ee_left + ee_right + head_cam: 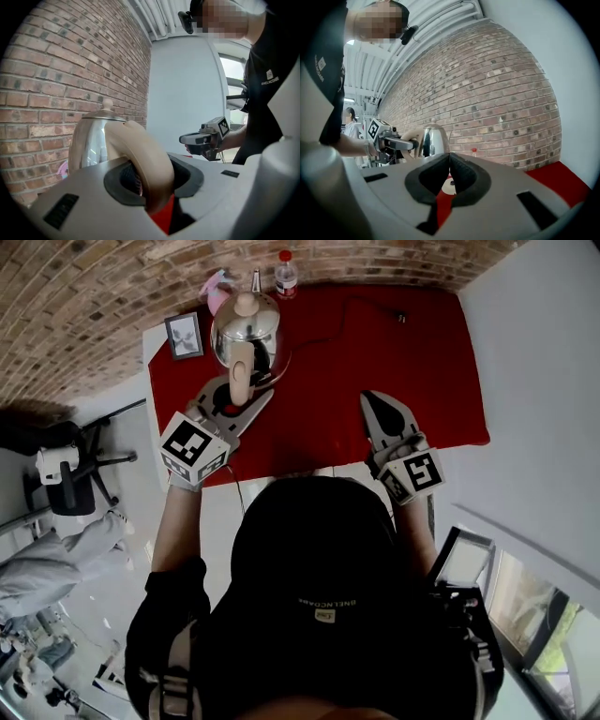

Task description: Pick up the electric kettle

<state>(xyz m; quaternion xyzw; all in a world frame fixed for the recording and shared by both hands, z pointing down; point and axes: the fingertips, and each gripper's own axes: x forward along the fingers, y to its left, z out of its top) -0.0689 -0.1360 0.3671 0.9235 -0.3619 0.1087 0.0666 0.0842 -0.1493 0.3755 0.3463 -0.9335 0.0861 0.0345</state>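
A person wears a black cap with small pale lettering at its back and a black short-sleeved T-shirt, with grey straps at one shoulder. The left tongs and right tongs have pale grey shells and black pads, and each carries a black-and-white marker cube.

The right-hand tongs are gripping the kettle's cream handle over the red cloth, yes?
No, it is the left tongs that grip the cream handle of the kettle over the red cloth, as the left gripper view shows. The right tongs are shut on nothing.
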